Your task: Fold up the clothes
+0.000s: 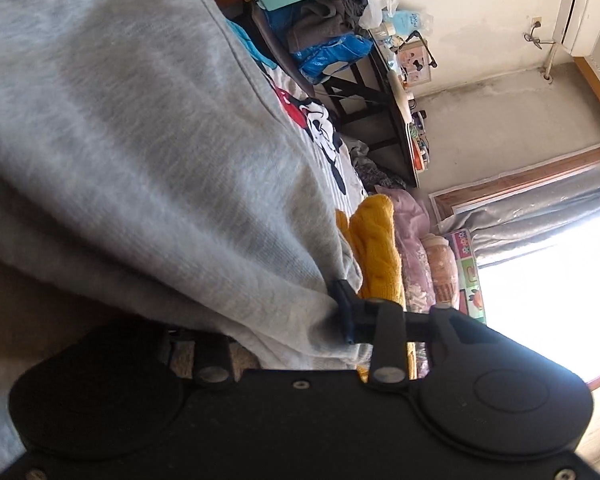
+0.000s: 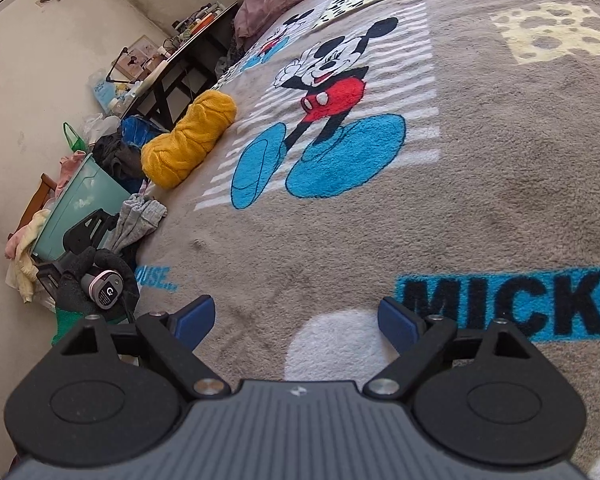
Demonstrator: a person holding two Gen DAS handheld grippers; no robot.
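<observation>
- Heather-grey garment [image 1: 132, 168]
- Mustard-yellow cable-knit sweater [image 2: 188, 140]
- Beige blanket [image 2: 480, 184] with red, black, blue cartoon-mouse print
- Teal bin [image 2: 80, 208]
- Blue gripper pads [image 2: 194, 316]

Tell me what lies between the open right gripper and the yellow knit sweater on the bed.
Only bare blanket, per the right wrist view: the right gripper hangs open, and nothing sits between it and the yellow knit sweater.

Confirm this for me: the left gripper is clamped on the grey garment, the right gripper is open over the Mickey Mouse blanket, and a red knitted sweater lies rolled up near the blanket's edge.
One detail is off: the knitted sweater is mustard yellow, not red, as the right wrist view shows. The rest stands: the left gripper is clamped on the grey garment, and the right gripper is open over the Mickey Mouse blanket.
</observation>
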